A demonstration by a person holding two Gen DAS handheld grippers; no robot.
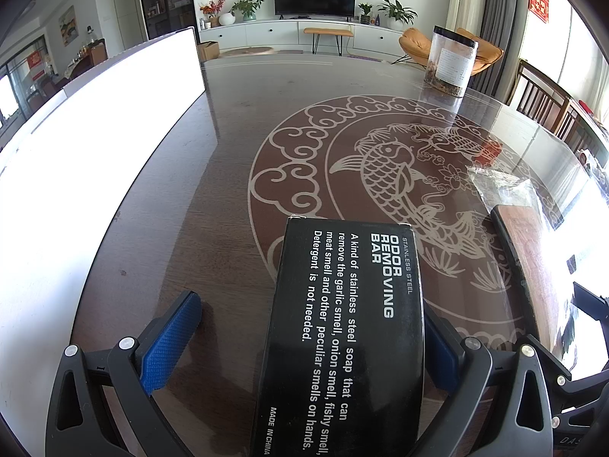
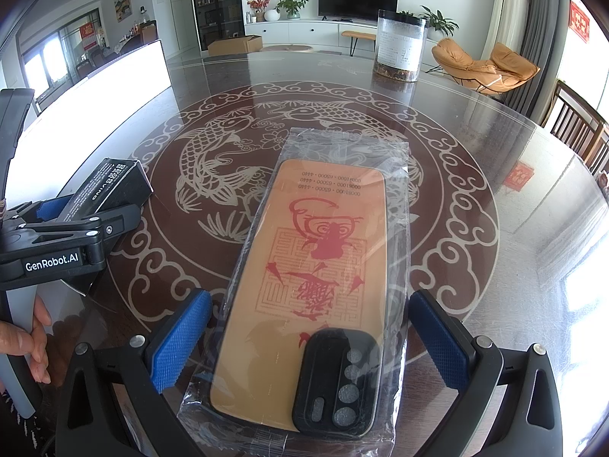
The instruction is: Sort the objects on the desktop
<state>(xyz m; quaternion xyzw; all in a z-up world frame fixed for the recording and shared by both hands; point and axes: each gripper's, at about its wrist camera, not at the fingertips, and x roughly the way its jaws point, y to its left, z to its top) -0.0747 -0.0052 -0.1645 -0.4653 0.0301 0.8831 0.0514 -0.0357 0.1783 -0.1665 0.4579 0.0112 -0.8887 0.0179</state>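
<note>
A black box (image 1: 342, 327) printed "ODOR REMOVING BAR" lies on the dark patterned table (image 1: 236, 160) between the fingers of my left gripper (image 1: 310, 308). That gripper is open: its left pad (image 1: 171, 342) stands clear of the box and its right pad sits close against the box's side. A tan phone case (image 2: 304, 285) with red print, sealed in a clear plastic bag (image 2: 342, 152), lies flat between the fingers of my open right gripper (image 2: 309, 299). The right wrist view also shows the left gripper (image 2: 76, 224) and the box (image 2: 110, 186) at the left.
A clear jar (image 2: 399, 47) with a black lid stands upright at the table's far side. A bright white panel (image 1: 95, 133) runs along the left edge. A hand (image 2: 34, 339) holds the left gripper's handle. Wooden chairs (image 2: 578, 129) line the right rim.
</note>
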